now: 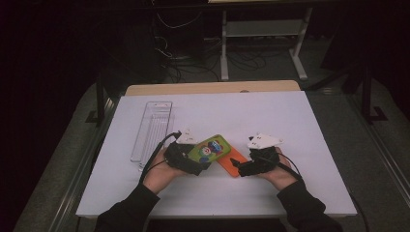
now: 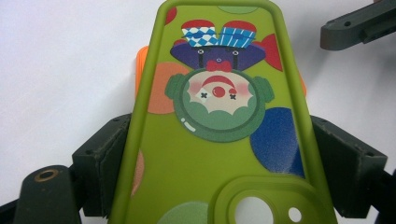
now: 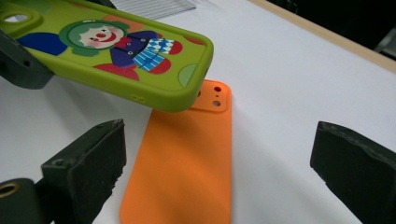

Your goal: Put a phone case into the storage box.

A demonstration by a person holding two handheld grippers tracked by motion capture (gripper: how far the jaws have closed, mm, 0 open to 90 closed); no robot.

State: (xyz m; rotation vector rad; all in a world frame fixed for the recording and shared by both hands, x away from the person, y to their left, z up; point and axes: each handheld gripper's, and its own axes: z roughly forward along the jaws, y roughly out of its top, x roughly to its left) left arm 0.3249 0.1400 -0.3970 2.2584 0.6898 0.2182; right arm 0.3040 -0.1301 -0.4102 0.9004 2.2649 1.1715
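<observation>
Your left gripper (image 2: pixel 219 154) pinches green clown case (image 2: pixel 215 140) by long edges at camera end, raised over orange case (image 3: pixel 187 158) flat on white table (image 1: pixel 290 125). Right gripper (image 3: pixel 219 172) spread, empty. Case light, rubbery, bends; grip rims, not middle.

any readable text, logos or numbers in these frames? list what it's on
None to quote.
Green silicone phone case: a clown picture, no lettering.
Orange phone case: plain back, no logo visible.
Clear plastic tray: no label visible.
Grey three-cornered plates: small dark marks, too small to read.
</observation>
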